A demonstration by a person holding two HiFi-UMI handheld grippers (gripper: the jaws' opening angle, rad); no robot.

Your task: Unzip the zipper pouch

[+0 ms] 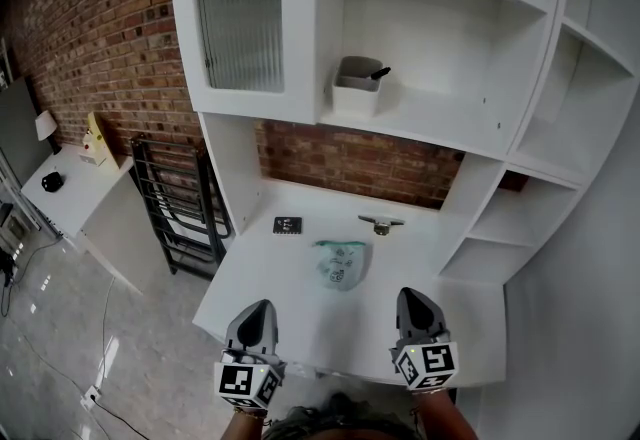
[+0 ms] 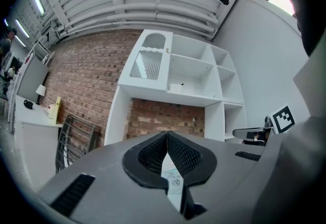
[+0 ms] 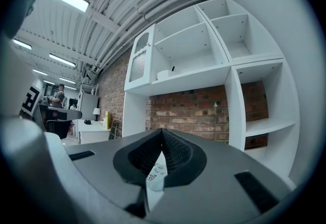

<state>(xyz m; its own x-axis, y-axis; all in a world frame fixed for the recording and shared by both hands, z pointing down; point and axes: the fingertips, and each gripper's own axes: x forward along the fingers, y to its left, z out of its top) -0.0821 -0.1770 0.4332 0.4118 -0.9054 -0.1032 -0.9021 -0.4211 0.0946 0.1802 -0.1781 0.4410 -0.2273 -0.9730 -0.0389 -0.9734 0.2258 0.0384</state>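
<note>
A pale green see-through zipper pouch [image 1: 340,261] lies flat in the middle of the white desk [image 1: 300,298], its top edge toward the brick wall. My left gripper [image 1: 258,311] hovers near the desk's front edge, left of the pouch, jaws shut and empty. My right gripper [image 1: 414,300] is level with it to the right of the pouch, also shut with nothing in it. Through the closed jaws of the left gripper [image 2: 167,135] a slice of the pouch [image 2: 172,179] shows ahead. Past the right gripper [image 3: 162,131] the pouch [image 3: 154,171] shows the same way.
A small black card [image 1: 287,225] and a metal clip-like object [image 1: 381,224] lie at the back of the desk. A white bin [image 1: 357,85] stands on the shelf above. A black metal rack [image 1: 178,208] leans at the left, beside a low white table [image 1: 70,188].
</note>
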